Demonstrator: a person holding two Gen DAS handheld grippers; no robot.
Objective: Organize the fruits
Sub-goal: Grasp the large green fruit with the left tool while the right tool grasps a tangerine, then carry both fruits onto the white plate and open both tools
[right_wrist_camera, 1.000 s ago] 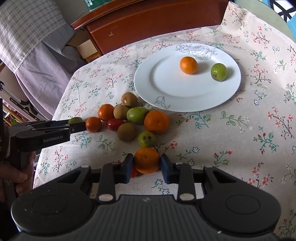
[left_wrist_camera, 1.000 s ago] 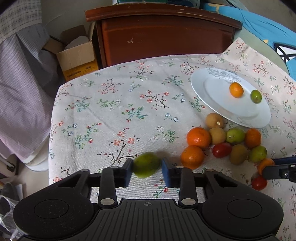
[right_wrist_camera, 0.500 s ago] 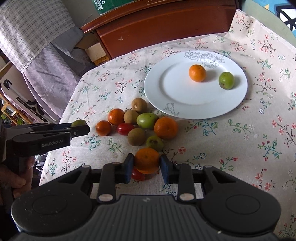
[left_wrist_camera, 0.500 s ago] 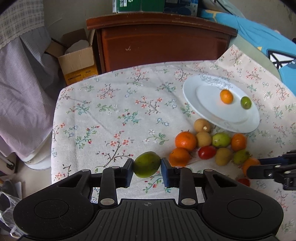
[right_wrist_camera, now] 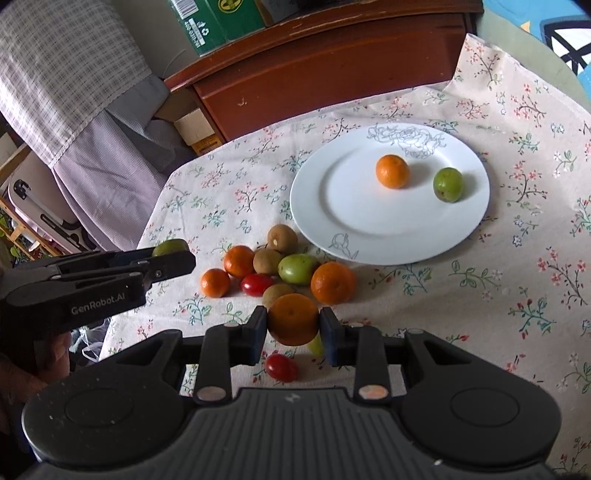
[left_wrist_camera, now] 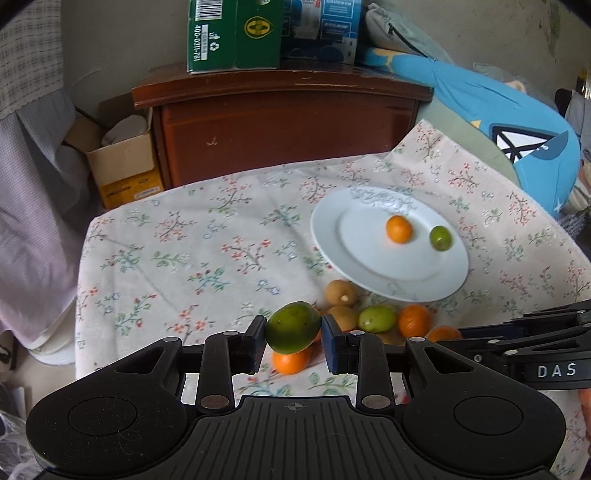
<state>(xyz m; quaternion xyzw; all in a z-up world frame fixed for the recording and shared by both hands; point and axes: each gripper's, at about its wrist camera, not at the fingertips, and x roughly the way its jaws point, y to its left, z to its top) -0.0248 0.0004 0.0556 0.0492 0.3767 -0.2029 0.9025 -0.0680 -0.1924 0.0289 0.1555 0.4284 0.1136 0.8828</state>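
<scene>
Left tongs (left_wrist_camera: 293, 330) pinch green fruit (left_wrist_camera: 293, 326); right tongs (right_wrist_camera: 293, 326) pinch orange (right_wrist_camera: 293, 319).

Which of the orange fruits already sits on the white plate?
The small round orange fruit beside the green fruit on the white plate; the others lie on the cloth or are gripped.

Lived-in home, looks like a bedroom or spare room. Evidence: table with a floral tablecloth (left_wrist_camera: 207, 254), dark wooden cabinet (left_wrist_camera: 284, 122) just behind its far edge with a green carton (left_wrist_camera: 232, 33) and a blue box (left_wrist_camera: 319, 27) on top. Open cardboard box (left_wrist_camera: 122, 158) on the floor left of the cabinet. Checked and lilac fabric (right_wrist_camera: 70, 81) draped past the table's left edge, blue bedding or cushion (left_wrist_camera: 517, 122) past the far-right corner. White rose-print plate (right_wrist_camera: 347, 218) is ordinary household crockery.
</scene>
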